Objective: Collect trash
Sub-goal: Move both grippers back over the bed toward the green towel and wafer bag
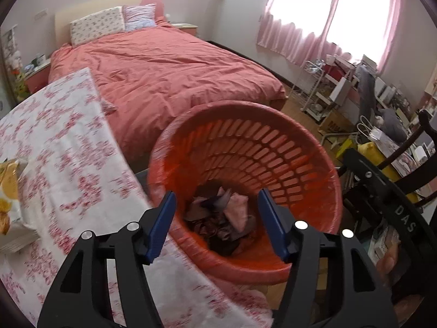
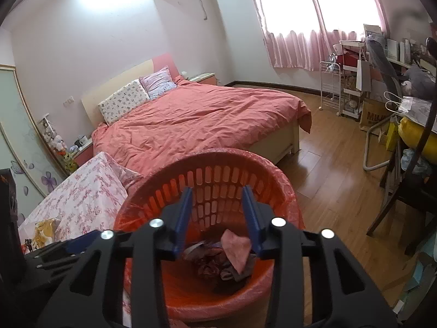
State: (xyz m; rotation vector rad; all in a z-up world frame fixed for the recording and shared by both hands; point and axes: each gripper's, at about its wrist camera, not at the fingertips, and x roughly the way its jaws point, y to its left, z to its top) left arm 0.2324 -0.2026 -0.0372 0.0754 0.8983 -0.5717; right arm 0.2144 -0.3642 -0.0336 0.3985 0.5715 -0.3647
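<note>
While both grippers hover over the red slotted wastebasket (image 1: pixel 245 147) | left gripper (image 1: pixel 217 210) parted, nothing held | right gripper (image 2: pixel 217 213) parted narrower, empty | crumpled pink paper trash (image 2: pixel 235 248) lies below, inside basket bottom.

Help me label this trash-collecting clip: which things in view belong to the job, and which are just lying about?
Job:
- red bin
- crumpled scraps inside it
- left tongs, open over the bin
- right tongs, open over the bin
- yellow packet on the table, possibly trash

Lying about:
- bed
- pillows
- floral tablecloth
- curtains
- white rack
- chair
</note>
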